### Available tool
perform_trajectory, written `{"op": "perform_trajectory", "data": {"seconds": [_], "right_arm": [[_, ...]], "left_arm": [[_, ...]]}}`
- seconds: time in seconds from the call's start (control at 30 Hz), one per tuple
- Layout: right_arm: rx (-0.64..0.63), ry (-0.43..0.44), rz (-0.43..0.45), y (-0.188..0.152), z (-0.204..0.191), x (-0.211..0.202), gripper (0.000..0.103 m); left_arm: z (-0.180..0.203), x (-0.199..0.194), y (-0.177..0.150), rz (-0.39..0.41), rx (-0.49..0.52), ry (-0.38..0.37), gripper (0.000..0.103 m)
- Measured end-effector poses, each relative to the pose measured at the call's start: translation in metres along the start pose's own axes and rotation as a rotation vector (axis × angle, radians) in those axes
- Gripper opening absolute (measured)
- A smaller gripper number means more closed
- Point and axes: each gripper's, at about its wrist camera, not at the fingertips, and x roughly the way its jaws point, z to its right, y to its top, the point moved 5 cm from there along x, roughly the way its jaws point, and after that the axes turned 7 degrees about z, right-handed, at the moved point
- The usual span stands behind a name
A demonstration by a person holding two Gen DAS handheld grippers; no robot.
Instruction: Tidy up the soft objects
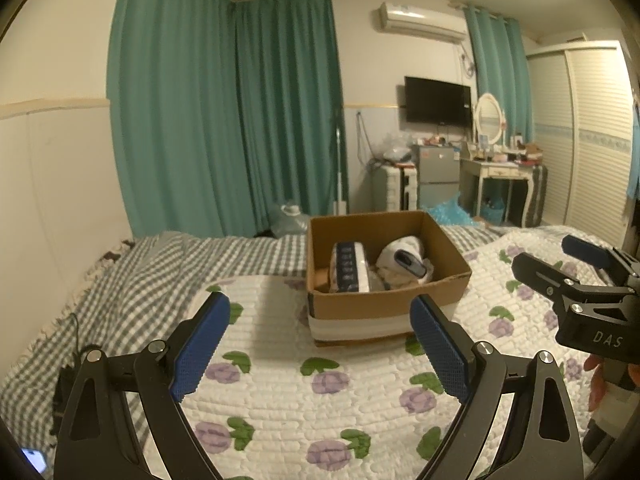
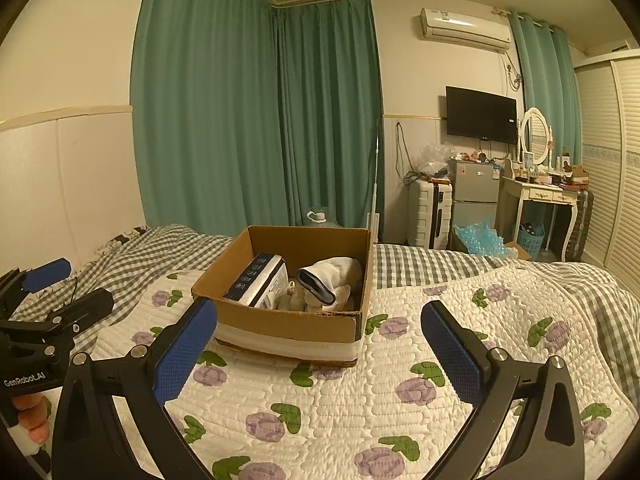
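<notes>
Bed fills the near half of both views, covered by a white quilt (image 2: 360, 408) with purple flowers and green leaves; a grey-white checked blanket (image 1: 132, 280) lies under it at far left and along the far edge. Green curtains (image 2: 256, 120) hang behind, dresser and TV far right.

Cardboard box (image 2: 288, 328) sits open on the quilt, mid-scene, white tape band around its lower wall. Inside: a white pack with dark blue top (image 2: 260, 284) leaning on the left side, and a white rolled soft bundle with a dark-lined opening (image 2: 332, 276) on the right, over more pale cloth at the bottom.

Left gripper (image 1: 320, 344) near, just short of the box, blue pads spread wide, nothing between them. Right gripper (image 2: 320, 344) likewise near the box, pads spread wide, holding nothing. Each gripper shows at the edge of the other's view, jaws apart. Both hover above the quilt, not touching the box.
</notes>
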Motion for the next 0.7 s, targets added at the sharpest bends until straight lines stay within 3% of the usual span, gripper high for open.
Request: {"op": "perform_trajectory", "data": {"seconds": [0.7], "right_arm": [[0.000,0.003,-0.007,-0.0023,-0.0033,0.0010,0.103]], "left_arm": [[-0.0030,-0.0005,-0.0012,-0.005,0.001,-0.001,0.093]]}}
